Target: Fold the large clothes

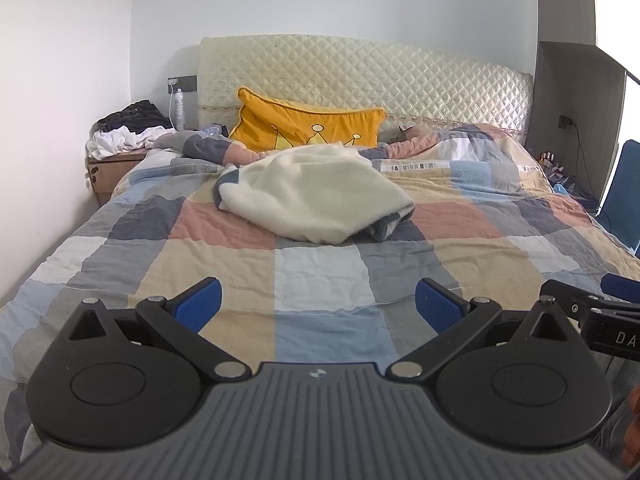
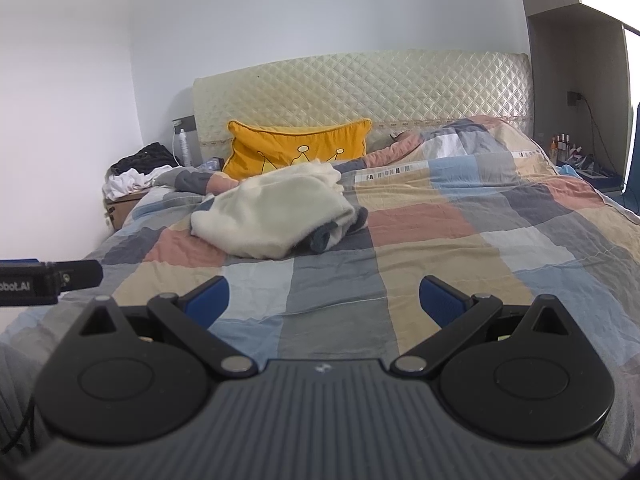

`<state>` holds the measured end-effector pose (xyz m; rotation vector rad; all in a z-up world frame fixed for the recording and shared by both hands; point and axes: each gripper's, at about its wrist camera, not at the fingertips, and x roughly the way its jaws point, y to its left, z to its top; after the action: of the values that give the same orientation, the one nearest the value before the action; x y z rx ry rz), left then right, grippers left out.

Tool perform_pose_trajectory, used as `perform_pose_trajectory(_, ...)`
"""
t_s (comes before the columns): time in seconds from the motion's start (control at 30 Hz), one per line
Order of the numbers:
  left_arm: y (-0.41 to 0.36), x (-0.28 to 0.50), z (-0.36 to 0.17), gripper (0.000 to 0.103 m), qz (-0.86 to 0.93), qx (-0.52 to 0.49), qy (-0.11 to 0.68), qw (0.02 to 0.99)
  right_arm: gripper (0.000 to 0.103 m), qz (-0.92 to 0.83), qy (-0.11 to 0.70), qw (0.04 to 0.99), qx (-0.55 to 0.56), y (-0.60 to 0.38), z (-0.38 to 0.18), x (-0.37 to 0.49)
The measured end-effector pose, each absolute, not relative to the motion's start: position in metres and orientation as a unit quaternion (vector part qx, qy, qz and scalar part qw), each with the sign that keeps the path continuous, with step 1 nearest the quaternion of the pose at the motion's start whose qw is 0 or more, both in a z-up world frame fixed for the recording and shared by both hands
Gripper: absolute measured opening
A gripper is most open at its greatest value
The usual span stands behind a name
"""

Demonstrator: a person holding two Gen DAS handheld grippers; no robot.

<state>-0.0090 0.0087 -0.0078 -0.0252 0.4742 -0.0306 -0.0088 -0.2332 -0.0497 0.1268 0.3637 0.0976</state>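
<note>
Crowding cream garment [image 1: 316,196]: yellow pillow [image 1: 304,124]

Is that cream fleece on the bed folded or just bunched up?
Bunched up. The fleece lies in a rumpled heap on the quilt, edges uneven.

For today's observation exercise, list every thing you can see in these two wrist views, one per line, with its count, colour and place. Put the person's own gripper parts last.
Fleece garment: one, cream with a dark blue-grey outer side, crumpled mid-bed.
Quilt: one, checked in blue, grey, peach and beige, covering the bed.
Cushion: one, yellow with a crown drawing, against the headboard.
Headboard: one, cream quilted, at the wall.
Bedside cabinet: one, wooden, left of the bed.
Clothes pile: one, black and white, on the cabinet.
Spray bottle: one, pale, behind the pile.
Small bottles: several, colours unclear, right of the bed.
Left gripper: one, black with blue pads, open above the quilt.
Right gripper: one, same colours, open above the quilt.
</note>
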Motion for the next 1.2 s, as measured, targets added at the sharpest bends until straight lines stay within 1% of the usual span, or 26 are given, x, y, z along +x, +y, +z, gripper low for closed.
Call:
perform_pose_trajectory(0.73, 0.005, 0.011, -0.013, 0.103, -0.026, -0.017, 0.247, 0.969, 0.103, 0.050, 0.190, 0.978, 0.067, -0.233, -0.053, 0.010)
perform_pose_trajectory(0.83, 0.008, 0.024, -0.010, 0.103, -0.038, -0.027, 0.251, 0.967, 0.103, 0.050, 0.195, 0.977, 0.068, -0.232, -0.054, 0.017)
perform_pose_trajectory(1.0, 0.002, 0.052, -0.008, 0.103, -0.045, 0.014, 0.249, 0.967, 0.103, 0.057, 0.194, 0.976, 0.081, -0.232, -0.051, 0.032)
perform_pose_trajectory(1.13, -0.001, 0.076, -0.010, 0.103, -0.056, 0.015, 0.247, 0.967, 0.103, 0.054, 0.180, 0.978, 0.089, -0.233, -0.052, 0.050)
perform_pose_trajectory(1.2, -0.003, 0.090, -0.012, 0.103, -0.054, 0.019, 0.243, 0.968, 0.103, 0.052, 0.186, 0.978, 0.083, -0.234, -0.055, 0.065)
